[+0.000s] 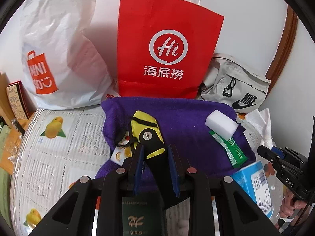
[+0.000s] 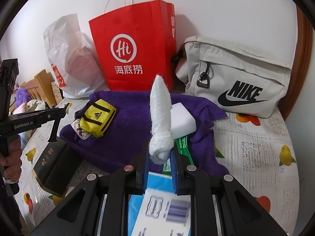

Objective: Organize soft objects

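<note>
A purple towel point(image 1: 183, 118) point(image 2: 128, 129) lies spread on the table. On it rest a small yellow bag point(image 1: 143, 122) point(image 2: 96, 118), a white foam block point(image 1: 221, 124) point(image 2: 183, 120) and a green packet point(image 1: 230, 149) point(image 2: 183, 143). My left gripper point(image 1: 155, 153) point(image 2: 66, 106) hovers over the towel's near left edge. It is shut on a black-and-yellow piece point(image 1: 151, 143) with a round metal stud. My right gripper point(image 2: 159, 153) point(image 1: 263, 151) is shut on a knotted white cloth roll point(image 2: 159, 118), which stands upright above the towel's near edge.
A red paper bag point(image 1: 167, 49) point(image 2: 133, 49), a white plastic bag point(image 1: 59, 49) and a grey Nike bag point(image 2: 236, 78) line the back wall. A dark green box point(image 2: 53, 167) and a blue-white box point(image 2: 161, 206) lie near the front of the fruit-print tablecloth point(image 2: 256, 157).
</note>
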Demonstrator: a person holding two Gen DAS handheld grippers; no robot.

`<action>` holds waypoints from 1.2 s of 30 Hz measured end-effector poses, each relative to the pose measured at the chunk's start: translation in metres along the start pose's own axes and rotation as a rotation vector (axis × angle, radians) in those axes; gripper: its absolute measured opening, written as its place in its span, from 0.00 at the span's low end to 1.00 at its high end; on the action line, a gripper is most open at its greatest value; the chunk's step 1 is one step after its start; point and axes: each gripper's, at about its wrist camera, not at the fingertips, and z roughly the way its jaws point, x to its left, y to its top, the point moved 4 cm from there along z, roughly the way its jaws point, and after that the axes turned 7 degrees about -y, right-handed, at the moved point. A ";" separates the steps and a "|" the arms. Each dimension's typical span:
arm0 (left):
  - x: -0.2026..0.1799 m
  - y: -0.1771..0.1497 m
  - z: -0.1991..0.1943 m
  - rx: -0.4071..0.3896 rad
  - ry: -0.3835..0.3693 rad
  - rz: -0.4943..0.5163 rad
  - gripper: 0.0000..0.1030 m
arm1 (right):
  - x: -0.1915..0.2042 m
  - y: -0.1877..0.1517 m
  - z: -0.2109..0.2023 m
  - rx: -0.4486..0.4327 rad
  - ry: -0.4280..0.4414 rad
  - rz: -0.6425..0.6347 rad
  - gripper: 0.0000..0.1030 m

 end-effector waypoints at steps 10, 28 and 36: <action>-0.003 0.014 0.030 0.030 -0.008 0.010 0.23 | -0.007 0.004 0.038 0.072 0.004 -0.011 0.19; 0.011 0.005 0.069 0.116 0.022 -0.017 0.24 | -0.009 -0.006 0.076 0.201 0.020 -0.022 0.20; 0.018 0.001 0.066 0.134 0.031 -0.035 0.28 | -0.011 -0.002 0.065 0.144 -0.015 -0.027 0.65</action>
